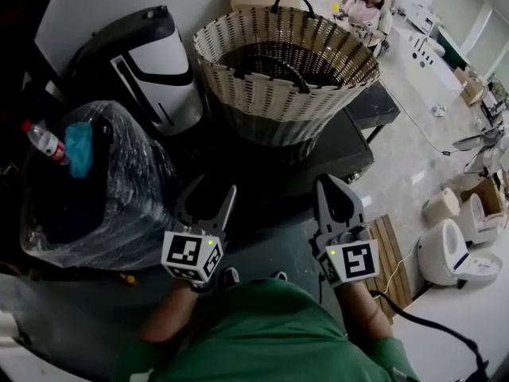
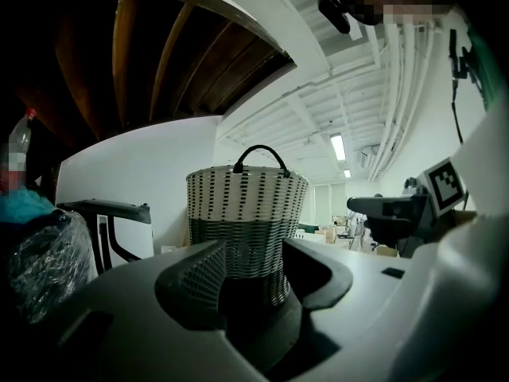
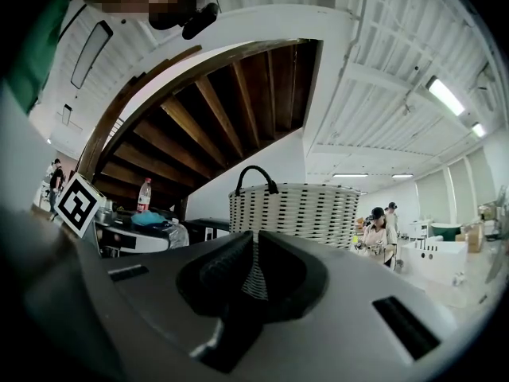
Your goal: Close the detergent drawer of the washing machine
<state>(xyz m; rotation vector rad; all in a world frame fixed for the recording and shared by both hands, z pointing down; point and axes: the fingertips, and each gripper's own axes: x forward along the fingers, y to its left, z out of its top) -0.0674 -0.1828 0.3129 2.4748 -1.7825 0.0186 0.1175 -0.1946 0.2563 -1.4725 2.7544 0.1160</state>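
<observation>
Workshop floor (image 1: 413,146) from above, two grippers level before a wicker basket (image 1: 286,62).
Upper centre, the dark bulk (image 1: 338,153) under the basket is too dim to read; the detergent drawer cannot be made out, nor where it lies relative to either claw. A bagged bin (image 1: 95,189) fills the left. At lower centre, the left gripper (image 1: 211,188) has its jaws apart and empty, and the right gripper (image 1: 331,186) has its jaws together on nothing.

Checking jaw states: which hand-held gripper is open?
The left hand-held gripper: its jaws stand apart, empty. The right hand-held gripper has its jaws together.
</observation>
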